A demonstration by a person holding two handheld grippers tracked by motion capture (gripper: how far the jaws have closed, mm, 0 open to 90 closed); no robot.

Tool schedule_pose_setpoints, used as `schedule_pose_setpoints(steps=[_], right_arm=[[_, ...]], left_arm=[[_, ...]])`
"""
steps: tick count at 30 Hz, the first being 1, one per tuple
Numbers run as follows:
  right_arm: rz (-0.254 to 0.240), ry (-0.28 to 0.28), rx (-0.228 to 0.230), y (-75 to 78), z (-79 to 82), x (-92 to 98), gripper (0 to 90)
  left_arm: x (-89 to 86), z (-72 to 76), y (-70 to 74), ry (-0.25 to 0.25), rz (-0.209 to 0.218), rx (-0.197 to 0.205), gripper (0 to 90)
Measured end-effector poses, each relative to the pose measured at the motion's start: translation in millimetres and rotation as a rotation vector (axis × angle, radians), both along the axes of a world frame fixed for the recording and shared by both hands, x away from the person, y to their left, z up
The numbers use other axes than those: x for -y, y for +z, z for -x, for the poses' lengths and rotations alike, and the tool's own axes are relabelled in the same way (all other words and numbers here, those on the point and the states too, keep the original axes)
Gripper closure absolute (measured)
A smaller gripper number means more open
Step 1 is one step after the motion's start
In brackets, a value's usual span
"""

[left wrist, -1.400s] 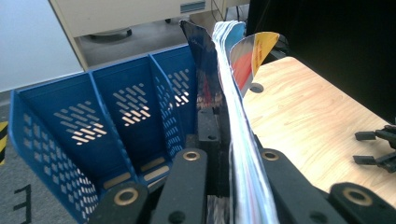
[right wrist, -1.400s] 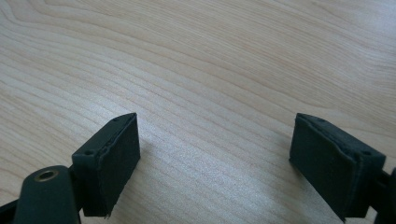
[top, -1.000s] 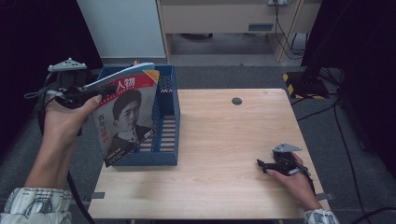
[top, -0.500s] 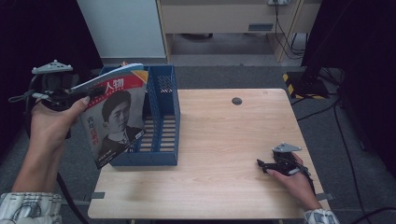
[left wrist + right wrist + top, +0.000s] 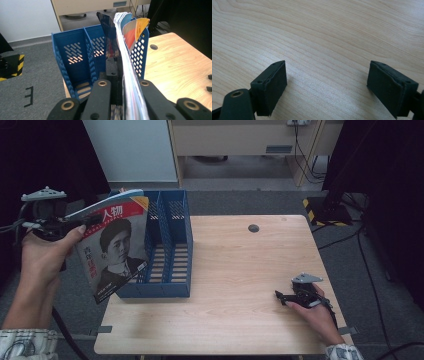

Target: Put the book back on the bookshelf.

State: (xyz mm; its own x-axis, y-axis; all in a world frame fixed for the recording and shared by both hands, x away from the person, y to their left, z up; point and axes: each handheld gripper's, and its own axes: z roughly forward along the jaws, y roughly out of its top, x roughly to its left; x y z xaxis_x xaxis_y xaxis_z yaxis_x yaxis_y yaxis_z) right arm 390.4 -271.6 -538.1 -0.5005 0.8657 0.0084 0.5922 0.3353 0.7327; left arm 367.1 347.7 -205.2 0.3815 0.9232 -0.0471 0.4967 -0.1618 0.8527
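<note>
A magazine (image 5: 116, 247) with a red and white cover showing a portrait hangs in the air just left of the blue file rack (image 5: 167, 247). My left gripper (image 5: 80, 223) is shut on its upper edge, off the table's left side. In the left gripper view the magazine's page edges (image 5: 126, 57) run up between the jaws, with the blue rack (image 5: 75, 55) behind. My right gripper (image 5: 278, 296) rests low on the wooden table (image 5: 240, 270) at the right front, open, nothing between its pads (image 5: 274, 80).
The blue rack has two slotted compartments and stands at the table's left edge. A small round hole (image 5: 253, 228) lies at the table's far side. A cabinet (image 5: 240, 140) and cables stand on the floor beyond; a yellow-black striped block (image 5: 320, 210) sits at the right.
My left hand has carried the magazine leftward, away from the rack's front. The right hand has stayed put.
</note>
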Motion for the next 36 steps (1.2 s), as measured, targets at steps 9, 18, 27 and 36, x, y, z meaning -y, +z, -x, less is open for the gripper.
schedule_pose_setpoints(steps=[9, 18, 27, 36], right_arm=[[0.000, 0.000, 0.001, -0.1, 0.0, 0.0, 16.3], [-0.001, 0.000, 0.001, -0.1, 0.0, -0.1, 16.3], [0.000, 0.000, -0.001, 0.0, 0.0, 0.0, 16.3], [0.000, 0.000, -0.001, 0.0, 0.0, 0.0, 16.3]], left_arm=[[-14.3, 4.6, 0.8, 0.040, 0.010, -0.001, 86.7], [-26.6, 4.9, 2.3, 0.080, 0.022, -0.001, 86.7], [-40.0, -5.4, -0.7, 0.134, 0.041, -0.008, 86.6], [-45.3, -19.8, -5.0, 0.183, 0.059, -0.011, 86.7]])
